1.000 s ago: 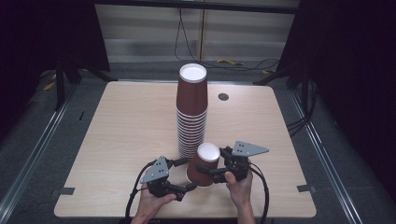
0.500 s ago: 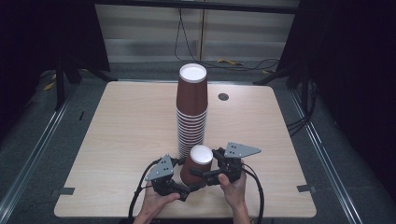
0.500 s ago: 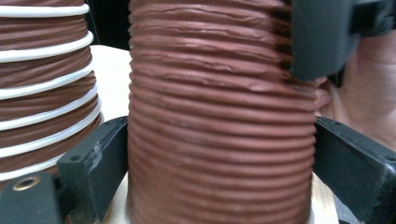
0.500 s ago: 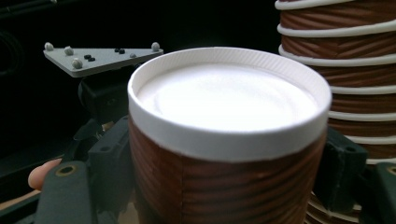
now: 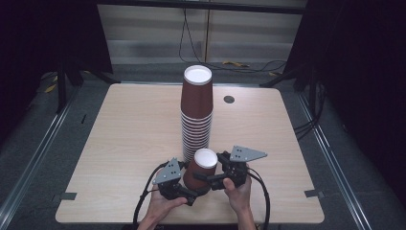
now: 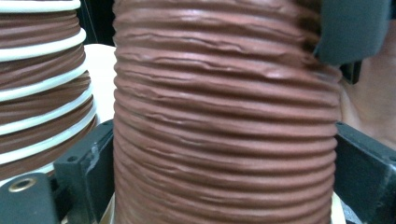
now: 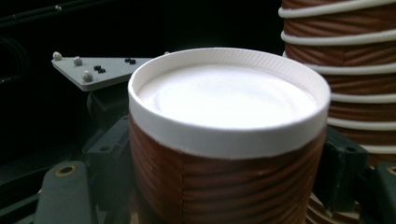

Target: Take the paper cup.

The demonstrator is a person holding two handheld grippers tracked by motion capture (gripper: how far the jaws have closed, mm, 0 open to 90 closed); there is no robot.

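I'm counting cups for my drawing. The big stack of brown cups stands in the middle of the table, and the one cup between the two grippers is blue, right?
Not blue. The single cup is brown with a white base, like the stack, as the high view shows.

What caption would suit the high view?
Two handheld grippers flank an upturned brown cup before a tall cup stack.

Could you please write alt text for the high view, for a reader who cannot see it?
Two hand-held grippers, left gripper and right gripper, flank a single upside-down brown ribbed paper cup at the near edge of a light wooden table. Just behind it rises a tall stack of upside-down brown paper cups.
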